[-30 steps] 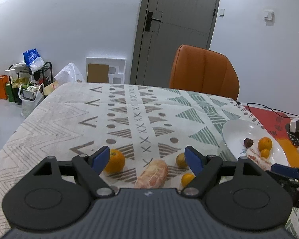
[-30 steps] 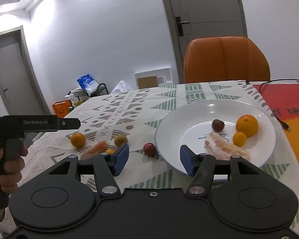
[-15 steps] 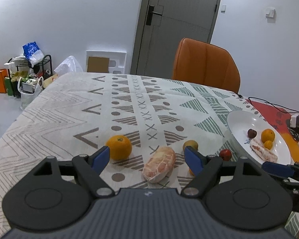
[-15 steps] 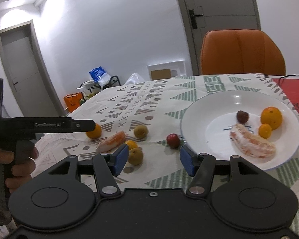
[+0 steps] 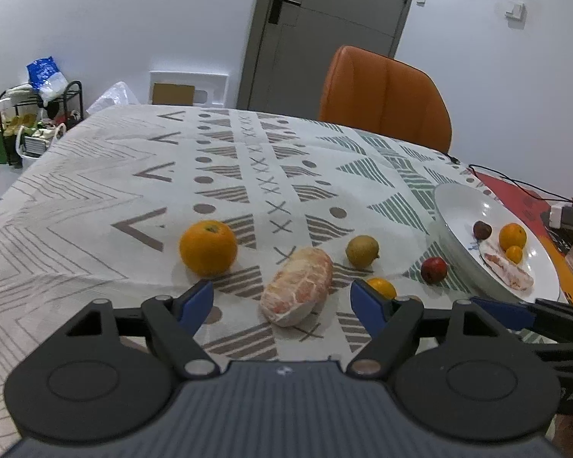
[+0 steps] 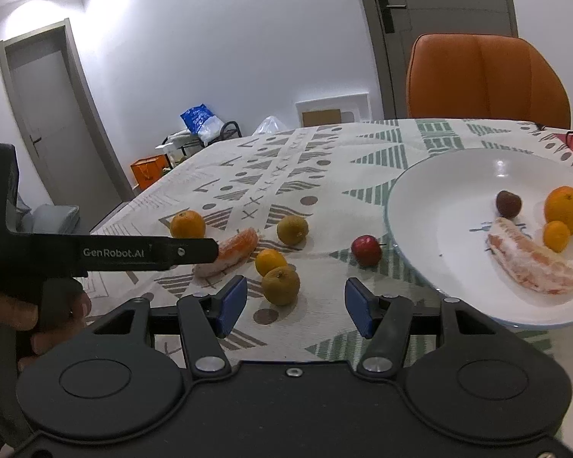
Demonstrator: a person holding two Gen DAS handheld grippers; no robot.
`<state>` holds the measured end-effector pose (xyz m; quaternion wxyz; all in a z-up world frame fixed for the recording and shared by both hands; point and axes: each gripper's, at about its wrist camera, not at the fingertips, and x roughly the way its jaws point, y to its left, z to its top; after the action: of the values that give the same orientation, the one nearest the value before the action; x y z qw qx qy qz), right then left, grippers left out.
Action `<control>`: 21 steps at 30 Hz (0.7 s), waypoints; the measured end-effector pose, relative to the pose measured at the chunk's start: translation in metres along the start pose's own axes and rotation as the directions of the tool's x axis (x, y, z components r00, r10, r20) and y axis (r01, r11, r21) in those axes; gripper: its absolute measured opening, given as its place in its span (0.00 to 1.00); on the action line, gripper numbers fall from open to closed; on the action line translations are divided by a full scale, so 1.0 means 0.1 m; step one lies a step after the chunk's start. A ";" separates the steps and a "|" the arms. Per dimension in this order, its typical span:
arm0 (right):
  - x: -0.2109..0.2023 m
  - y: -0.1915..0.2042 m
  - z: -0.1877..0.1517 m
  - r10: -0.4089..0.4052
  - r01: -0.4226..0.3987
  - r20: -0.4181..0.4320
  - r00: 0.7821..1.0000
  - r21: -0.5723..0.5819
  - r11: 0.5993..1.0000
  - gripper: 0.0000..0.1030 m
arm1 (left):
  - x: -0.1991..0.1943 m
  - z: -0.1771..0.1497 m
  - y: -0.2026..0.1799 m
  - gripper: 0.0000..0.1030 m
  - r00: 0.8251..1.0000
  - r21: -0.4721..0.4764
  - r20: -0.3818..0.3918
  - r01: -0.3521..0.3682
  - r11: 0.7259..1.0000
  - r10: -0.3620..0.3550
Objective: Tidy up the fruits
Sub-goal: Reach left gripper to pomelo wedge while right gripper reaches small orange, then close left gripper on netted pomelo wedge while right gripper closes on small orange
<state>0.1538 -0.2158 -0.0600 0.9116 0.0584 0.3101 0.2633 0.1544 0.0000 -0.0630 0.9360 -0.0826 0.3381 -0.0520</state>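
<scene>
Left wrist view: the left tool (image 5: 281, 301) gapes empty before the peeled grapefruit (image 5: 297, 285) on the counter (image 5: 95, 198); right tool (image 6: 292, 301) equally empty. Next, probably close on it, carry it to the plate (image 5: 462, 210).

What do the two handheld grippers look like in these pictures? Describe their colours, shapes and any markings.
Both are matte black. The left gripper and right gripper each have two angled arms on silver pivot screws, ending in blue-padded fingers, with round discs set into a wide body. Seen from the right wrist, the left gripper's side bar reads "GenRobot.AI" in white, and a bare hand grips its handle. No cables show.
</scene>
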 end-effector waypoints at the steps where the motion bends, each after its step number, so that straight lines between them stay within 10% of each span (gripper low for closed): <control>1: 0.01 0.01 0.00 0.002 -0.002 -0.004 1.000 -0.001 1.000 0.56 | 0.02 -0.01 0.00 0.75 1.000 0.003 -0.003 0.004 1.000 -0.004; 16: 0.26 0.05 0.04 0.015 -0.015 -0.037 0.999 0.001 1.000 0.41 | 0.22 0.04 -0.01 0.67 1.000 0.010 -0.006 0.018 1.000 -0.018; 21: 0.28 0.04 0.02 0.022 -0.022 -0.044 0.999 0.001 1.000 0.25 | 0.24 0.03 -0.03 0.38 1.000 0.027 0.004 0.030 0.999 -0.030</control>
<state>0.1723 -0.1979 -0.0728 0.9016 0.0560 0.3296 0.2746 0.1743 -0.0060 -0.0755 0.9369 -0.0754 0.3340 -0.0703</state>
